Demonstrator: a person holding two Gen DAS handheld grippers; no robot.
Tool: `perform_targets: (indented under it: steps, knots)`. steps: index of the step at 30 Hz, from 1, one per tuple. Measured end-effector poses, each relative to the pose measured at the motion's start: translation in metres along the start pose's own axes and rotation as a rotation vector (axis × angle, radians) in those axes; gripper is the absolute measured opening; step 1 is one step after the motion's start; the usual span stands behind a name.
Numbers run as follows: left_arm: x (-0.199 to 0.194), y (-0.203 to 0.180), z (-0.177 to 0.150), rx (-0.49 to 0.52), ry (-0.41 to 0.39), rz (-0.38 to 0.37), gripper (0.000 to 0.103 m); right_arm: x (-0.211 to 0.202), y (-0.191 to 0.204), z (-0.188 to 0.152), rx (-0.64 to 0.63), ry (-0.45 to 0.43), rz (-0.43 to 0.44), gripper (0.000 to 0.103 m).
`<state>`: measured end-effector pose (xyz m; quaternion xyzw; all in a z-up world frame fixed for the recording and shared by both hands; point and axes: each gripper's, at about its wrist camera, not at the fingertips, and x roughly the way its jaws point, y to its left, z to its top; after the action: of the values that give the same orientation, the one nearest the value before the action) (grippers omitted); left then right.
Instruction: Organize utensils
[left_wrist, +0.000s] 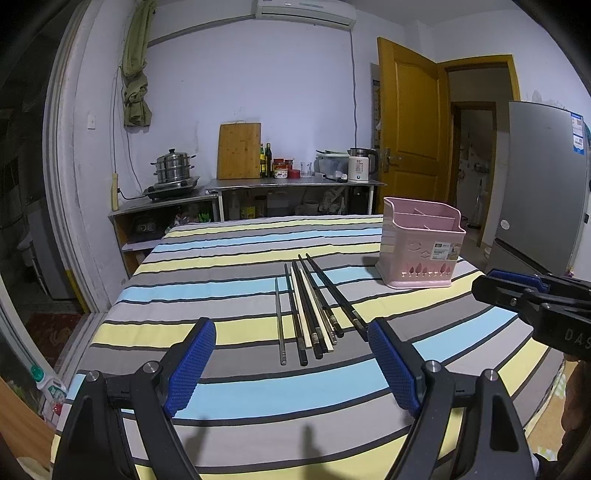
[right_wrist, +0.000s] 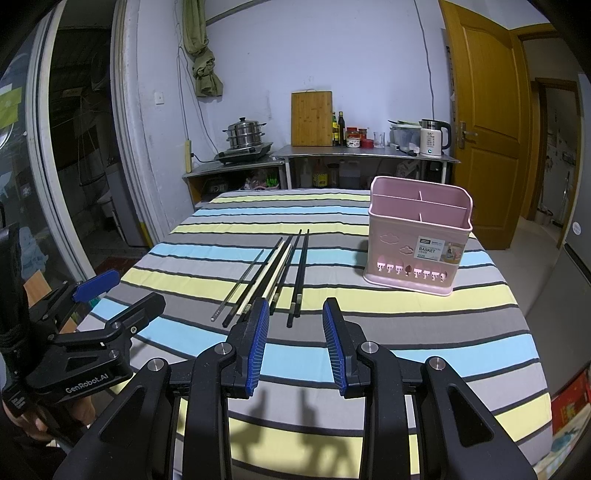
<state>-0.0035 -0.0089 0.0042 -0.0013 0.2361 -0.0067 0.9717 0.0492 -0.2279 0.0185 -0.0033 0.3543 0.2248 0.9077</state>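
**Q:** Table first, what have we got on it?

**A:** Striped cloth (left_wrist: 229, 266) covers the whole top, bands of blue, yellow and grey. Biggest thing on it is the pink utensil basket (right_wrist: 417, 240), standing upright toward the far right. From the right wrist view we can look down into it: dividers split it into compartments, and the ones we can see hold nothing. The left wrist view mostly gives us its outer wall and the label, so the insides are harder to read there.

**Q:** And the utensils?

**A:** Chopsticks (left_wrist: 314, 306), a loose bunch lying flat mid-table, left of the basket and well apart from it. Mostly black ones, a couple of pale ones mixed in, overlapping a bit. One thin metal chopstick (left_wrist: 279, 321) lies just beside the bunch on its left. Left view shows the near ends clearly; in the right view our own finger covers some of them.

**Q:** Grippers?

**A:** Left gripper (left_wrist: 291, 363) hovers near the chopstick ends, jaws spread wide, nothing between the blue pads. Right gripper (right_wrist: 295, 343) has its jaws parted too, narrower, also holding nothing. Each view catches the other gripper at its edge; the right view alone shows a bit of the hand (right_wrist: 33, 421) holding the left one.
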Motion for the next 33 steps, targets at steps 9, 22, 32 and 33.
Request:
perform_targets:
  steps: [9,22,32,33]
  knots:
    - [-0.0007,-0.0005,0.0009,0.0,0.0,-0.002,0.085,0.0011,-0.0002,-0.0002,0.0,0.0,0.001,0.031]
    - [-0.0007,-0.0021,0.0013,0.002,0.001,-0.001,0.085,0.0022,0.0,0.0004,0.0,0.001,0.0,0.031]
    - [0.0004,-0.004,0.0019,0.005,0.002,-0.004,0.085,0.0019,0.0004,0.001,0.0,0.001,0.001,0.031]
    - [0.0003,-0.0042,0.002,0.006,0.002,-0.004,0.085,0.0018,0.0004,0.001,-0.001,0.0,0.0,0.031]
